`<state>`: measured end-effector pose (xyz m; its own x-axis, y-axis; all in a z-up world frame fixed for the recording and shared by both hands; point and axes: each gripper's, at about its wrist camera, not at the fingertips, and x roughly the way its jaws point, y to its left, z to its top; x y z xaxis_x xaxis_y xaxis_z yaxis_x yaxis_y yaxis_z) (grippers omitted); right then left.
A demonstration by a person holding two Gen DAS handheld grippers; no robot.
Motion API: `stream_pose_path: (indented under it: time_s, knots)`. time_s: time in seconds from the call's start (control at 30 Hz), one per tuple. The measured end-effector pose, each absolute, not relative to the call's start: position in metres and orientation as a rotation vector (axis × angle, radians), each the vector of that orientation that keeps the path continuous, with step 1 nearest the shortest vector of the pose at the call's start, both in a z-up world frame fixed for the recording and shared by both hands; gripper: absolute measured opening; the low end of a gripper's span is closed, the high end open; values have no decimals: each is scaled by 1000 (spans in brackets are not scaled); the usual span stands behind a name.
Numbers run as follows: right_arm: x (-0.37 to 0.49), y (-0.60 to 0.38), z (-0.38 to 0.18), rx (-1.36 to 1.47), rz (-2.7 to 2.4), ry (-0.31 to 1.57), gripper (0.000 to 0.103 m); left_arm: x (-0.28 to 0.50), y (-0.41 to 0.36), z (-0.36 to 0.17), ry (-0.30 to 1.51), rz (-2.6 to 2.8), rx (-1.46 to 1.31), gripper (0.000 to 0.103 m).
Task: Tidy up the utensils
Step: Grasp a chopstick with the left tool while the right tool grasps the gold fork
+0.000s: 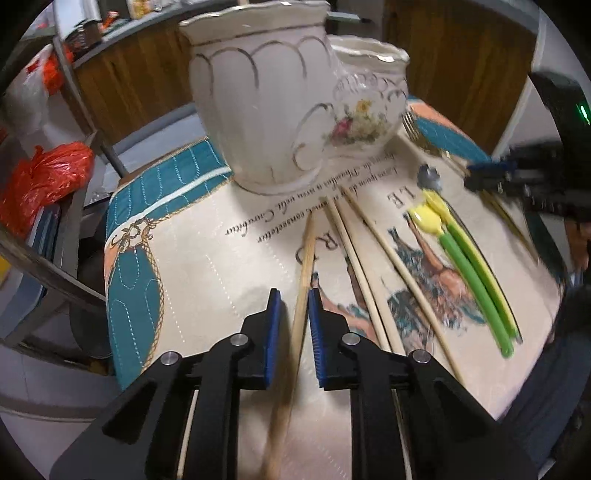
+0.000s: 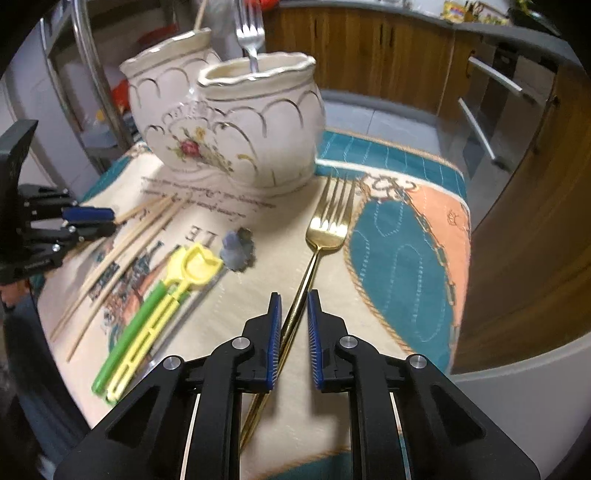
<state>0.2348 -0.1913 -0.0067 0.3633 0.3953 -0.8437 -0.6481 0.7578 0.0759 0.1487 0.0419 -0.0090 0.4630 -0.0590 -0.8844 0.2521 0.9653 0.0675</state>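
A cream double-pot ceramic holder stands at the far end of the printed cloth. A silver fork stands in its right pot. My left gripper is open around a wooden chopstick that looks lifted and blurred. More chopsticks lie to its right. My right gripper is open astride the handle of a gold fork lying on the cloth. Yellow-and-green plastic spoons lie between the grippers.
A small grey-blue item lies by the spoon heads. Wooden cabinets stand behind the table. Red plastic bags and a metal rack are at the left. The cloth's right edge drops off to the floor.
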Motion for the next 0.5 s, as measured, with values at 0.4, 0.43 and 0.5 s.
stream_pose_path:
  time_s: [0.4, 0.43, 0.5]
  knots:
    - [276, -161, -1, -413, 657, 1264, 15, 163, 31, -6, 1334, -270, 380, 16]
    - [275, -157, -1, -440, 651, 1266, 15, 164, 30, -7, 1344, -270, 399, 16]
    - [274, -153, -1, -463, 642, 1269, 15, 166, 29, -6, 1363, -271, 414, 16]
